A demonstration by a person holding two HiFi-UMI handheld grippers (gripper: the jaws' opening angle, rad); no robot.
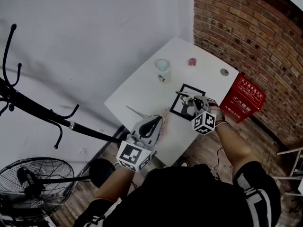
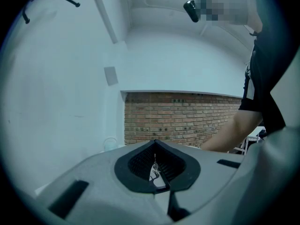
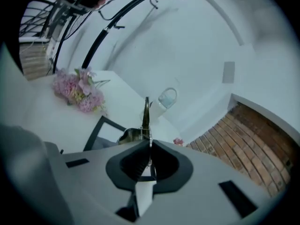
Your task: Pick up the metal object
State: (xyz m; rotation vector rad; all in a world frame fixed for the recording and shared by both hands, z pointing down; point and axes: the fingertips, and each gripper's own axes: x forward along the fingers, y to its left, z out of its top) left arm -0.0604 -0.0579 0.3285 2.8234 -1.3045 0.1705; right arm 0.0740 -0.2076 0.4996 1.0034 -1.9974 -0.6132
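The metal object [image 3: 146, 111] is a thin shiny piece with a coiled spring part, standing up between my right gripper's jaws. My right gripper [image 3: 150, 146] is shut on it. In the head view the right gripper [image 1: 194, 100] hovers over a black picture frame [image 1: 174, 109] on the white table [image 1: 142, 86], with the metal object [image 1: 186, 94] pointing away from me. My left gripper [image 1: 154, 124] sits near the table's front edge by the pink flowers [image 1: 164, 126]. In its own view the left gripper [image 2: 154, 146] has its jaws together with nothing held.
A clear cup [image 1: 162, 70], a small pink thing [image 1: 192, 61] and a round grey disc [image 1: 224, 72] stand toward the table's far side. A red box [image 1: 246, 98] sits by the brick wall [image 1: 251, 32]. A black coat rack [image 1: 38, 110] and a fan [image 1: 33, 183] stand on the left.
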